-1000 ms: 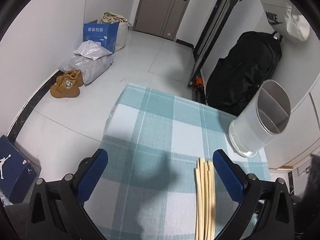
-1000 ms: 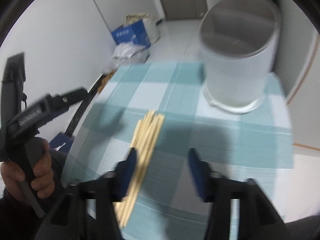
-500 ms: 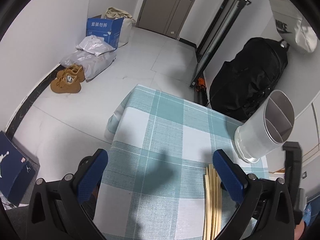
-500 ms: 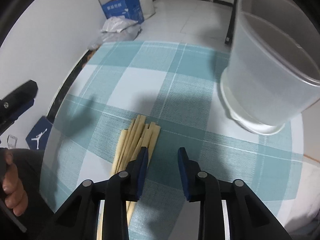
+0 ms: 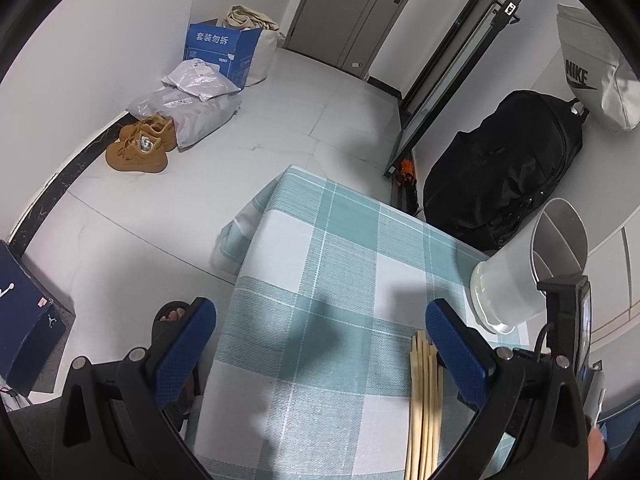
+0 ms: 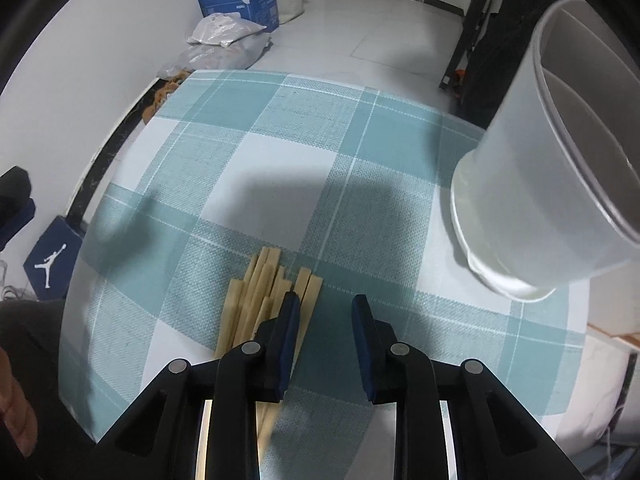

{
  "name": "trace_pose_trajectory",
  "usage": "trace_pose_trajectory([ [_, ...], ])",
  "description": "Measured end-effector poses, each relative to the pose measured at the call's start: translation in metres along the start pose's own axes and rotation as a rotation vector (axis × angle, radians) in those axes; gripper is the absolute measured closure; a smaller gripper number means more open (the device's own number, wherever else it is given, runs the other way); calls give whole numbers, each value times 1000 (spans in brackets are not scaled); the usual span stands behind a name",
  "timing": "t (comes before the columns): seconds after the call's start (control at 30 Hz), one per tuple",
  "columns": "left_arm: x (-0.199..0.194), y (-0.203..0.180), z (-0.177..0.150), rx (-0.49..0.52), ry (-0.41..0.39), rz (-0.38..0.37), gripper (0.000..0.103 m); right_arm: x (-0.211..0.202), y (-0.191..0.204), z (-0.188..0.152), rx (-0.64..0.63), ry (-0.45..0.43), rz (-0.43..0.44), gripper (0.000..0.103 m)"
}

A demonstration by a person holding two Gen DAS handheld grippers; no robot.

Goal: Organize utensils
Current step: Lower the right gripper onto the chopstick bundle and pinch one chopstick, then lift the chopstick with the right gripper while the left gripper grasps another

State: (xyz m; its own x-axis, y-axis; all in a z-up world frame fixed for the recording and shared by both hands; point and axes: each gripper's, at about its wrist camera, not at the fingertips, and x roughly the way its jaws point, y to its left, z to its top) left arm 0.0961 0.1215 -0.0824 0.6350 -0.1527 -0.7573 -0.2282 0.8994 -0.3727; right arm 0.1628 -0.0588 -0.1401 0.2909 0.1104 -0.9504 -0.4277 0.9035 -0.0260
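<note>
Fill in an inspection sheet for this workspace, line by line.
Surface: table under a teal checked cloth.
Job's things: wooden chopsticks lying bunched; white divided holder upright to their right, nothing seen inside.
Clutter: nothing seen on the cloth.
Grippers: left gripper open wide, empty; right gripper narrowly open over the chopsticks' right edge, nothing between its pads.
Cables: nothing seen.
Surroundings: blue box, brown shoes, black backpack.

Left gripper (image 5: pixel 320 344) wide open above the checked table (image 5: pixel 320 260).
Chopsticks (image 5: pixel 425 400) lie beside its right finger; white holder (image 5: pixel 516 280) stands near.
</note>
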Motion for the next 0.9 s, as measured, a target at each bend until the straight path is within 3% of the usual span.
trace_pose_trajectory([
  [0.27,-1,7,2,-30,1,-5,1,-4,-21,-9,16,53,15,85],
  [0.6,1,3,1,-6,11,5,1,-10,-19,-4,11,27,4,85],
  [0.67,3,2,-1,7,12,20,1,-13,-23,-6,22,17,9,95],
  [0.9,20,-18,-23,86,125,6,1,-38,-62,-32,159,-89,193,98],
])
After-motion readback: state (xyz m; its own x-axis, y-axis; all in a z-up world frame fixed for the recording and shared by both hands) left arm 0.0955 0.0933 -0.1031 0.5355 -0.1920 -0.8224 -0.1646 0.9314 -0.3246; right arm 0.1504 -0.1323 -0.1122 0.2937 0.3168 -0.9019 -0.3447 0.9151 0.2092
